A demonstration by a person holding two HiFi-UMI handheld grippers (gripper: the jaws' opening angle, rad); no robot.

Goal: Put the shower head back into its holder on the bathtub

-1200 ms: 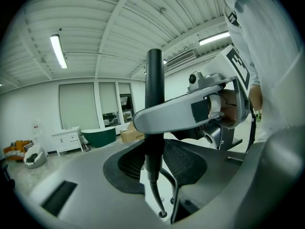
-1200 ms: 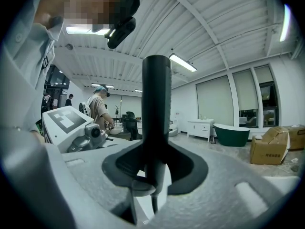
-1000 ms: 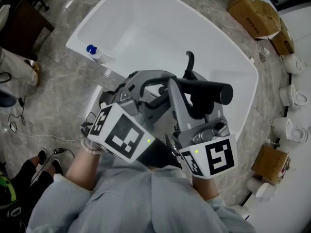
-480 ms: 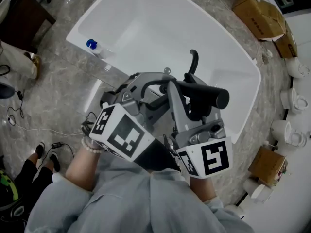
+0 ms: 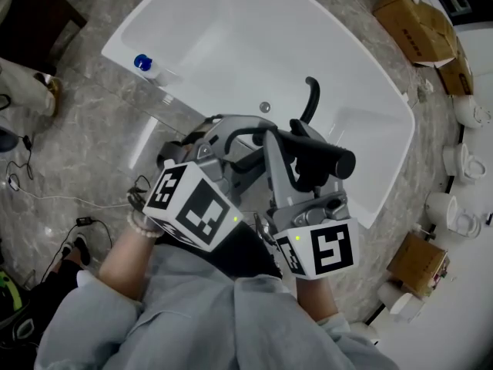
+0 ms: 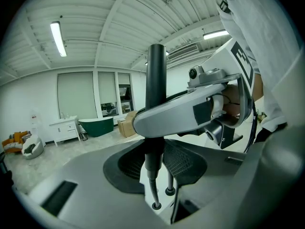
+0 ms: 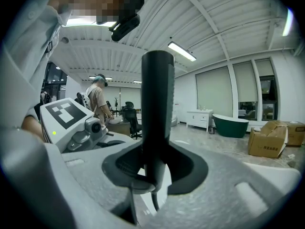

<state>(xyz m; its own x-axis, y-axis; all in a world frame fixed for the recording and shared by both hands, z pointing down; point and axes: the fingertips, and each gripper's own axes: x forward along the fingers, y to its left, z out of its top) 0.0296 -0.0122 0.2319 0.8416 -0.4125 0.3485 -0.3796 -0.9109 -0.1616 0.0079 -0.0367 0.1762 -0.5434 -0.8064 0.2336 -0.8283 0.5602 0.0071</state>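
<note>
The black shower head [image 5: 323, 155] lies level above the white bathtub [image 5: 231, 37], and its black hose [image 5: 310, 99] curls up behind it. Both grippers clasp its handle from the near side. My left gripper [image 5: 250, 132] reaches in from the left and my right gripper [image 5: 283, 160] from below. In the left gripper view the handle [image 6: 155, 75] stands upright between that gripper's [image 6: 153, 168] dark pads, with the right gripper's finger [image 6: 190, 113] crossing in front. In the right gripper view the handle [image 7: 157, 109] fills the gap of the right gripper [image 7: 151, 168]. A small chrome fitting [image 5: 264, 107] sits on the tub.
A blue-capped item [image 5: 142, 62] stands on the tub's left rim. Cardboard boxes [image 5: 416, 21] and white ceramic fixtures [image 5: 462, 156] line the right side. Cables [image 5: 46, 199] trail on the marble floor at left. A person [image 7: 97, 104] stands far off in the showroom.
Both grippers have sunk a little with the shower head still held between them. Their hold looks unchanged.
</note>
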